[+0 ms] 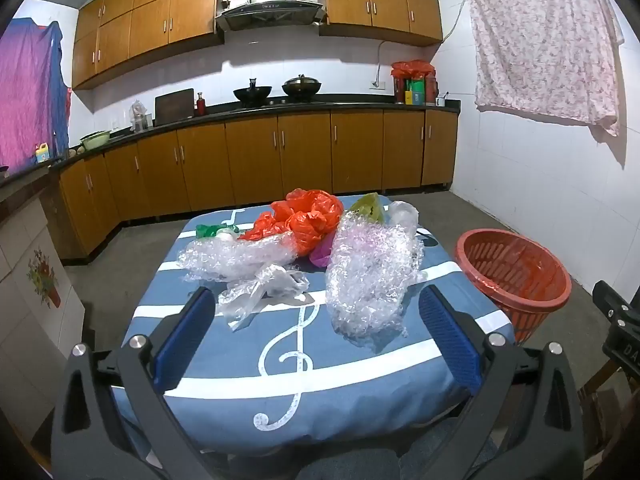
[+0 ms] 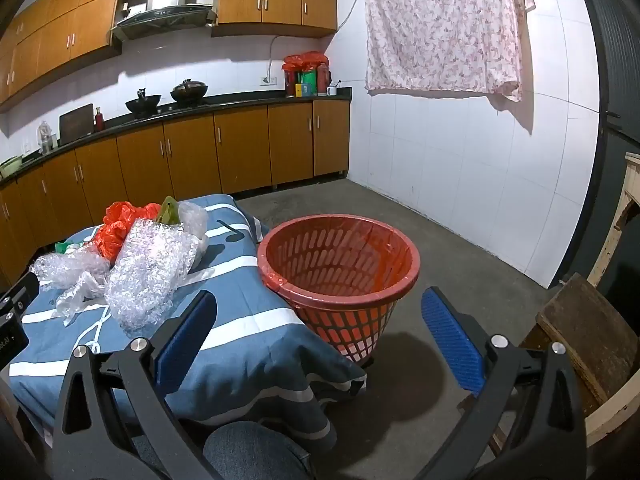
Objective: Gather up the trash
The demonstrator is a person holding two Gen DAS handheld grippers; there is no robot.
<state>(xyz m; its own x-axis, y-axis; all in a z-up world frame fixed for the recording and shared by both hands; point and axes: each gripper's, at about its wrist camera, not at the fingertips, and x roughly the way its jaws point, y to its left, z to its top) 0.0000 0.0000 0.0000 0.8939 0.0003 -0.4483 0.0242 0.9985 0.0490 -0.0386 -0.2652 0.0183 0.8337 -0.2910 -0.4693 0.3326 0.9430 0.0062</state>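
A pile of plastic trash lies on the blue cloth-covered table (image 1: pixel 280 360): a large bubble wrap roll (image 1: pixel 368 276), a second bubble wrap piece (image 1: pixel 236 256), a clear plastic bag (image 1: pixel 260 292), an orange plastic bag (image 1: pixel 308 220), a green scrap (image 1: pixel 208 230) and a yellow-green bag (image 1: pixel 366 204). A red basket (image 1: pixel 516 276) lined with a red bag stands on the floor right of the table; it also shows in the right wrist view (image 2: pixel 340 268). My left gripper (image 1: pixel 316 312) is open and empty above the table's near side. My right gripper (image 2: pixel 320 312) is open and empty in front of the basket.
Kitchen cabinets and a counter (image 1: pixel 280 110) with woks run along the back wall. A floral cloth (image 2: pixel 444 28) hangs on the right wall. A wooden stool (image 2: pixel 592 332) stands at the right. The table (image 2: pixel 240 344) and bubble wrap (image 2: pixel 148 276) show at left in the right view.
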